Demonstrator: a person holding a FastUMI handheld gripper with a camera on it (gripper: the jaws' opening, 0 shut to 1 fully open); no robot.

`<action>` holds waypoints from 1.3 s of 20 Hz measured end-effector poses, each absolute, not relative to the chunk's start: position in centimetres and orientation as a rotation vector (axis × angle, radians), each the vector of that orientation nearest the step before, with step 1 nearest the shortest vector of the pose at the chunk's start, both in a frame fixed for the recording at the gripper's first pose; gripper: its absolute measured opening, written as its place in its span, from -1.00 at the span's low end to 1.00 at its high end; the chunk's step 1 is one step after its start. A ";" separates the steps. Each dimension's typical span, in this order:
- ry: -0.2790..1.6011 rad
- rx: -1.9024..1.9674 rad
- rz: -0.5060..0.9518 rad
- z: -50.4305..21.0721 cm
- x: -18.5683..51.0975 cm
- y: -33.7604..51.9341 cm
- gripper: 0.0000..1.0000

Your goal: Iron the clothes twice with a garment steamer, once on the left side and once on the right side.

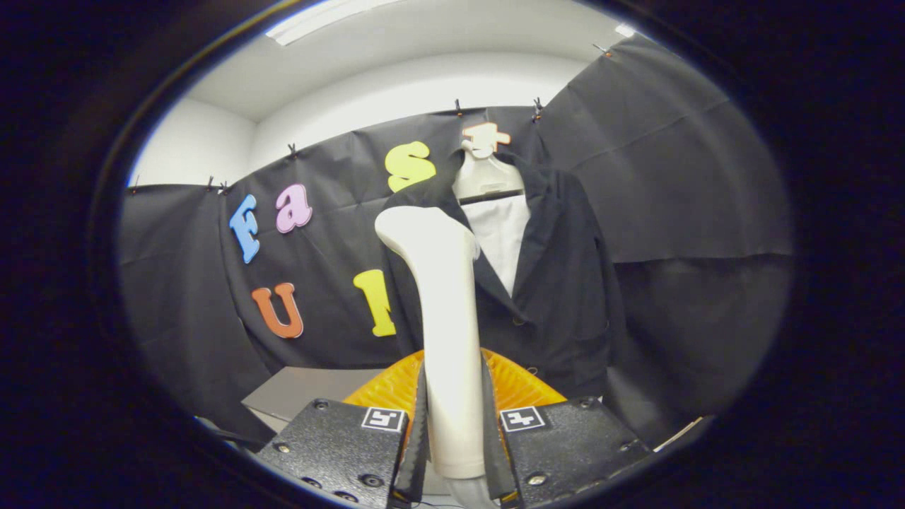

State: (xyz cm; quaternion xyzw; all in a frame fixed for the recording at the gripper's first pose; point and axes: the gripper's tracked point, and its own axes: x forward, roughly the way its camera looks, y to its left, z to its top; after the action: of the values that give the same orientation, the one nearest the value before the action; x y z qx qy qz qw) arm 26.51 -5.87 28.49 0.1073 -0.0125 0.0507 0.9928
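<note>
A white garment steamer (444, 311) stands upright between my fingers, its handle clamped on both sides and its head tilted toward the left at the top. My gripper (454, 424) is shut on that handle. Beyond it a dark jacket (558, 283) hangs on a pale hanger form (486, 177) against the booth wall, open at the front over a white lining (503, 237). The steamer head sits in front of the jacket's left lapel and hides part of it; whether it touches the cloth I cannot tell.
An orange ribbed object (516, 385) lies just behind the steamer handle, low under the jacket. A grey flat surface (304, 392) lies to the left of it. Black cloth walls close in behind and on both sides.
</note>
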 end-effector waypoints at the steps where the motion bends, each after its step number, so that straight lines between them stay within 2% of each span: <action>1: -0.032 0.211 0.104 29.3 27.3 -6.2 -0.28; 10: -0.042 0.143 0.114 31.6 33.8 -5.4 -0.28; 17: 0.032 0.133 0.094 27.1 35.8 -5.9 -0.28; 26: 0.134 0.122 0.039 20.3 34.9 -7.1 -0.28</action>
State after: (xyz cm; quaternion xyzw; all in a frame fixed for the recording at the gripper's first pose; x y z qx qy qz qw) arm 34.94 -7.08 20.26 0.0611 0.0668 0.0195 0.9957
